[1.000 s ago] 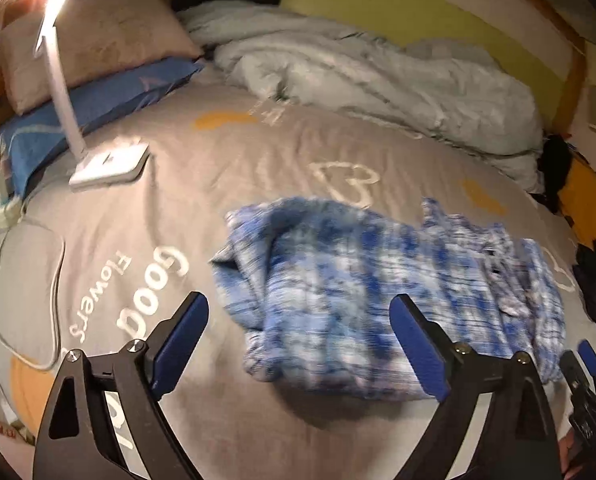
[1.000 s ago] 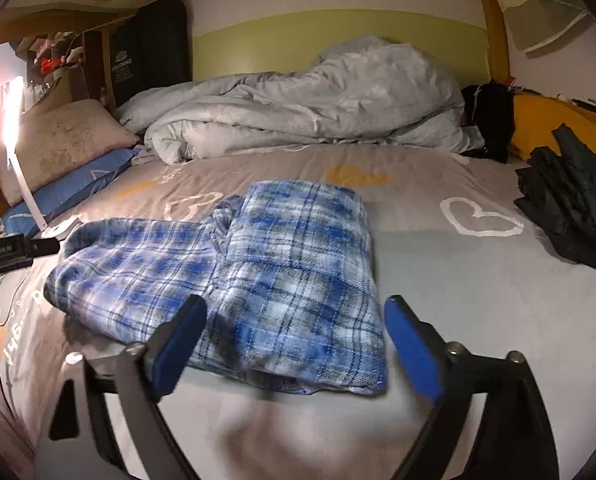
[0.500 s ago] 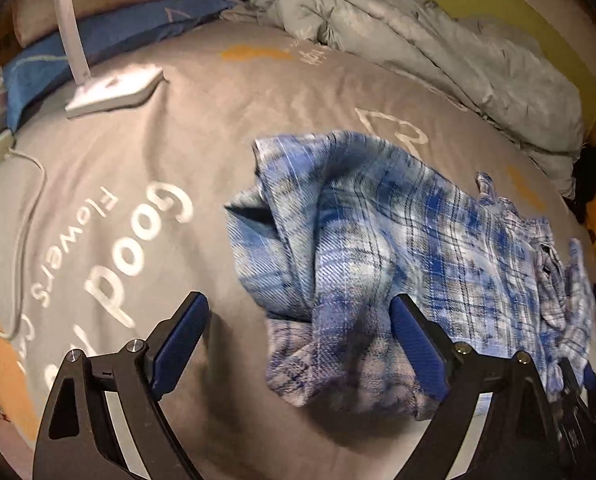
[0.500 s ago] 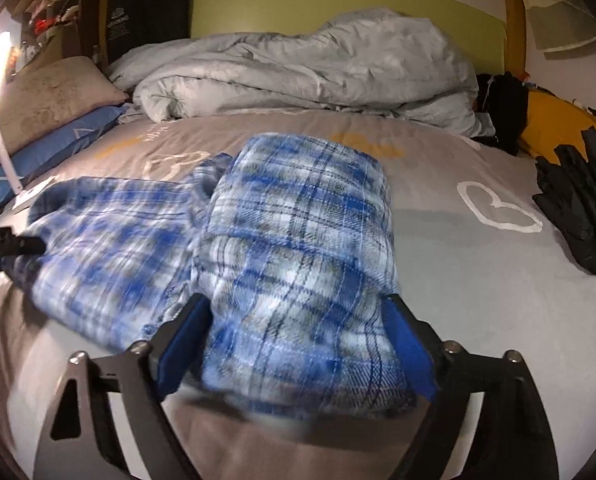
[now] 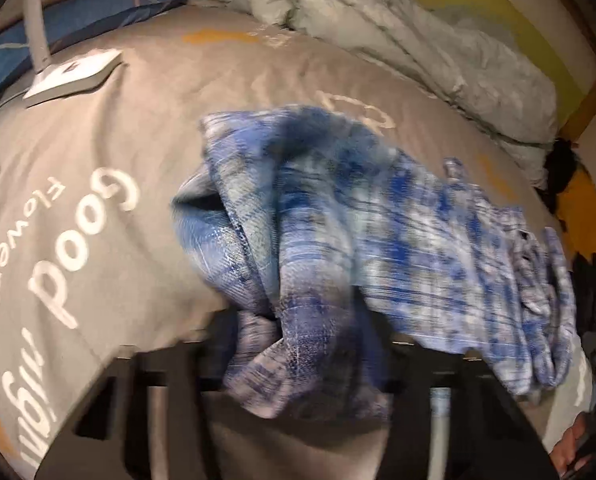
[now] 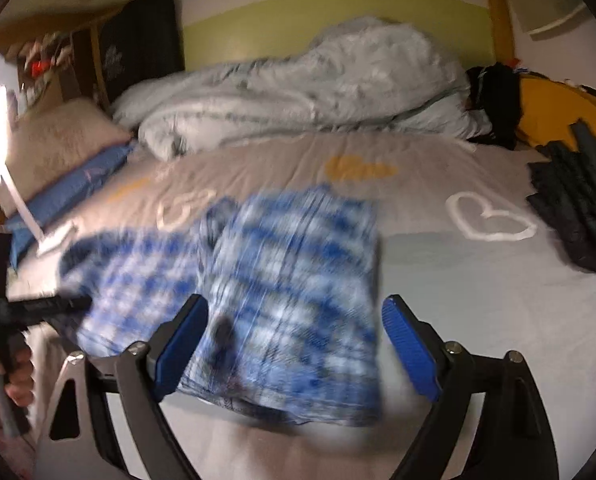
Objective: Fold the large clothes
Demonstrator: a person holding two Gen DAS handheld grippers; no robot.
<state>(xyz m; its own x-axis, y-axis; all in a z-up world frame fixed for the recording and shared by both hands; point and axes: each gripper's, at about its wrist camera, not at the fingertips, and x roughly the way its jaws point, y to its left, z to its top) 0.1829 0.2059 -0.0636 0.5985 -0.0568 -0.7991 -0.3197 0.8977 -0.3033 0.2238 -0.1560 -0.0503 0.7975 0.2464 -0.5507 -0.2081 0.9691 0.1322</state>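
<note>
Blue-and-white plaid flannel, a large shirt point(image 6: 294, 292) partly folded, is spread across the middle of a bed covered by a grey-brown sheet point(image 5: 146, 128) printed with white hearts and lettering. In the right wrist view one folded half is seen lying toward the camera as a thick rectangle, with the rest trailing off to the left, and the picture is smeared by motion blur.

The left gripper point(image 5: 298, 344) is seen low over the near end of the shirt point(image 5: 337, 240). Its jaws have just been closing, and a bunched fold of the flannel is caught between them; the blue pads themselves are hidden by the cloth and by blur. The same gripper is seen from the side at the left edge of the right wrist view, reaching into the shirt's left end, with a hand point(image 6: 14, 376) wrapped round its grip.

The right gripper point(image 6: 294, 344) is held with its jaws spread wide on either side of the folded half's near edge; whether the pads are touching the cloth cannot be told.

A crumpled pale grey duvet point(image 6: 298, 96) is heaped along the far side of the bed. A white lamp base point(image 5: 74, 76) is set on the sheet near a blue pillow point(image 6: 70, 192), and dark clothes point(image 6: 573, 216) are piled at the right.
</note>
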